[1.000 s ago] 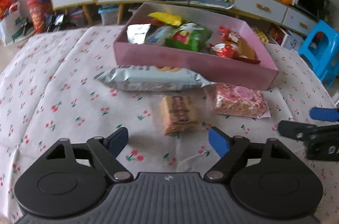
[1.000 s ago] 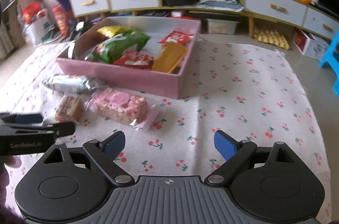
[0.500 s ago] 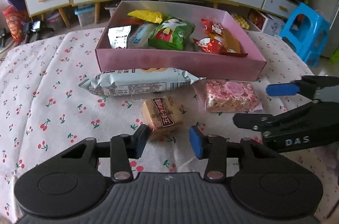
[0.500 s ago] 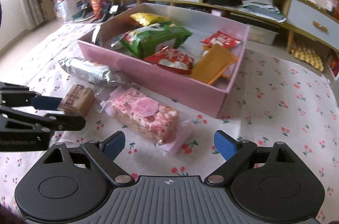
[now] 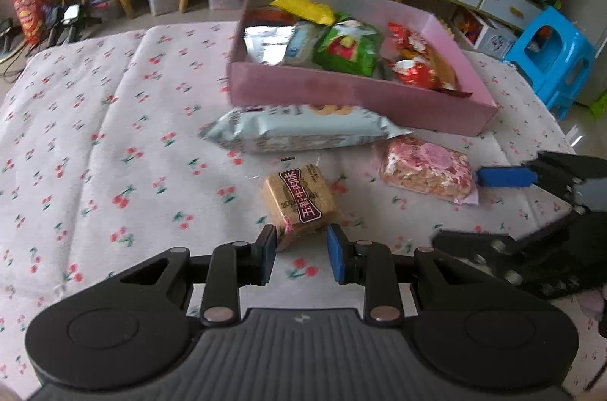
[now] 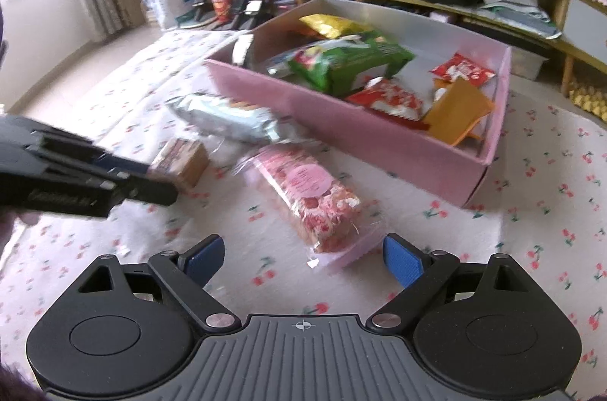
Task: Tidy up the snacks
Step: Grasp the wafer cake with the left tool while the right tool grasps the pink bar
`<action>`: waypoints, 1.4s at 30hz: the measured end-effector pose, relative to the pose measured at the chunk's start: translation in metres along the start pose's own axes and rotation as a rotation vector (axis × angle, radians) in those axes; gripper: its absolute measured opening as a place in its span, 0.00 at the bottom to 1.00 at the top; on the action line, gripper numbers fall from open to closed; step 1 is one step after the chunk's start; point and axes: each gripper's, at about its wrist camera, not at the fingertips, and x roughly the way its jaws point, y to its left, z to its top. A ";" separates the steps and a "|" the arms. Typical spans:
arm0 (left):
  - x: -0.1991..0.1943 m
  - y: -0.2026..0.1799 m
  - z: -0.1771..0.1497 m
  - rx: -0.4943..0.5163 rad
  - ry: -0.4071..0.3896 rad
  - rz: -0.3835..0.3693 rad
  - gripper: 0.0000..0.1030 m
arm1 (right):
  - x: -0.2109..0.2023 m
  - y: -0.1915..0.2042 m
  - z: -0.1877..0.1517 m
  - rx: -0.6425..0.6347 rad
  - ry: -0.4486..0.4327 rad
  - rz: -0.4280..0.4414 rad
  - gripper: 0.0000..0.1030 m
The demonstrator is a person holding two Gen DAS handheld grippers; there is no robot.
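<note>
Left wrist | left gripper point(image 5: 301, 243) jaws just closing around brown biscuit point(image 5: 299, 200) | right gripper point(image 6: 303, 258) jaws apart

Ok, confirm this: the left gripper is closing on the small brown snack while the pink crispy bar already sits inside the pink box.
Not quite. The pink crispy bar is not in the pink box; the right wrist view shows it lying on the cloth in front of the box. The rest stands: the left gripper has just been closing, with the small brown snack between its fingers.
</note>
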 end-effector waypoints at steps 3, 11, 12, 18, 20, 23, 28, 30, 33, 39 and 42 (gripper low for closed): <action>-0.003 0.010 -0.001 -0.010 0.007 0.022 0.26 | -0.007 0.008 -0.004 -0.022 0.023 0.072 0.90; -0.008 0.019 -0.006 -0.039 -0.018 0.045 0.52 | -0.013 0.014 -0.001 -0.025 -0.016 0.016 0.89; -0.007 0.016 -0.007 -0.054 -0.030 0.047 0.54 | -0.011 0.014 0.000 -0.026 -0.019 0.004 0.89; -0.001 0.001 -0.011 -0.075 -0.076 0.054 0.54 | 0.003 0.020 0.005 -0.045 -0.021 -0.044 0.87; 0.001 -0.004 -0.013 -0.085 -0.093 0.077 0.53 | 0.008 0.023 0.006 -0.050 -0.016 -0.063 0.81; 0.000 -0.004 -0.014 -0.117 -0.109 0.093 0.51 | 0.016 0.026 0.006 -0.048 -0.005 -0.091 0.75; 0.000 0.003 -0.014 -0.172 -0.129 0.103 0.44 | 0.023 0.034 0.005 -0.019 -0.042 -0.148 0.74; -0.001 0.004 -0.013 -0.168 -0.130 0.103 0.44 | 0.023 0.040 0.005 -0.006 -0.051 -0.162 0.66; -0.003 0.008 -0.013 -0.187 -0.126 0.086 0.43 | 0.020 0.044 0.010 0.014 -0.041 -0.172 0.41; -0.010 0.026 -0.014 -0.265 -0.108 0.032 0.42 | 0.008 0.035 0.015 0.112 -0.025 -0.221 0.34; -0.012 0.030 -0.015 -0.278 -0.098 0.022 0.41 | -0.002 0.030 0.017 0.153 -0.015 -0.217 0.34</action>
